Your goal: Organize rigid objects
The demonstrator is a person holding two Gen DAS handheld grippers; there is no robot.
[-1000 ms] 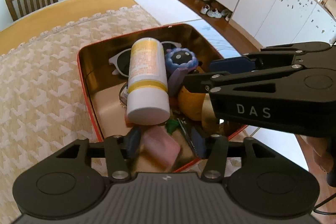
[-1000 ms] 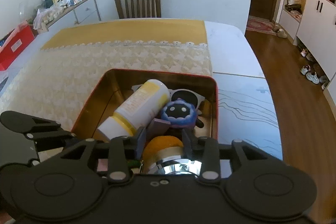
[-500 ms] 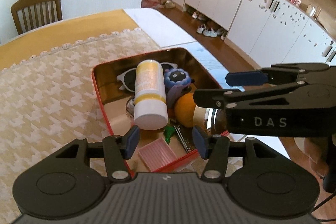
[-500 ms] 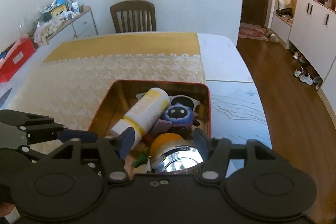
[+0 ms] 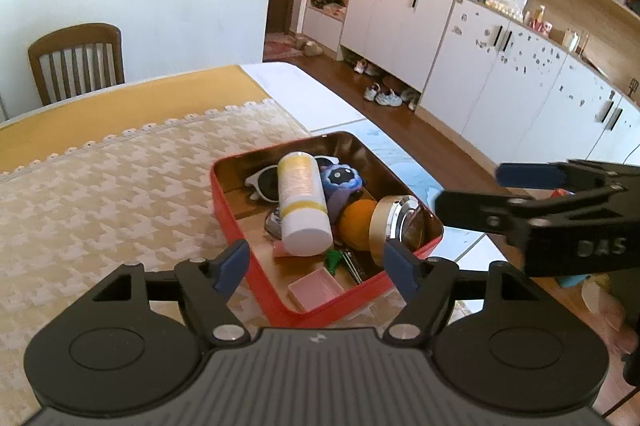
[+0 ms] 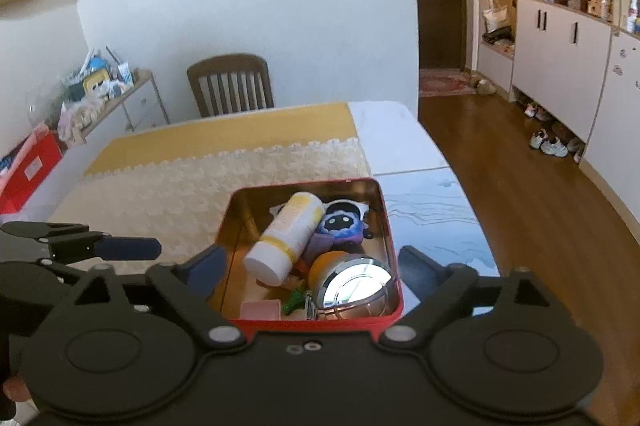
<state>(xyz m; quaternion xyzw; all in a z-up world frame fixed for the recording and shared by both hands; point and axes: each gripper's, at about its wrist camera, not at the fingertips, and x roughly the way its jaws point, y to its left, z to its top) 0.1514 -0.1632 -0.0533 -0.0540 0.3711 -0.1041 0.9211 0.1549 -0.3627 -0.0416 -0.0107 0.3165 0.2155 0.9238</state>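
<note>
1. Spreading apart just now, the left gripper (image 5: 318, 264) has its blue-padded jaws wide and bare, with nothing between them; it hangs over the near end of the red tin (image 5: 256, 268).
2. Opening likewise, the right gripper (image 6: 308, 272) shows its jaws at full spread and holding nothing, with the near end of the tin framed between them and no pad touching it. It enters the left wrist view from the right of the tin (image 5: 516, 192).
3. Inside the tin, a white bottle with a yellow band (image 5: 303, 202) lies on its side along the tin's length, cap toward the near end.
4. White-framed sunglasses (image 5: 262, 182) lie under the bottle at the tin's far end, beside a blue plush toy with a dark face (image 5: 343, 179).
5. An orange (image 5: 355, 224) sits at the tin's right wall, touching a round gold and chrome case (image 5: 396, 222) that leans on that wall.
6. At the tin's near end lie a pink box (image 5: 316, 286), a small green item (image 5: 333, 260) and a metal tool that I cannot identify.
7. Under the tin is a cream houndstooth cloth (image 5: 100, 202) with a lace edge, laid on a yellow cloth (image 5: 132, 110) over a white table (image 5: 316, 96).
8. Beyond the table's far end, away from the tin, stands a wooden chair (image 5: 76, 60).
</note>
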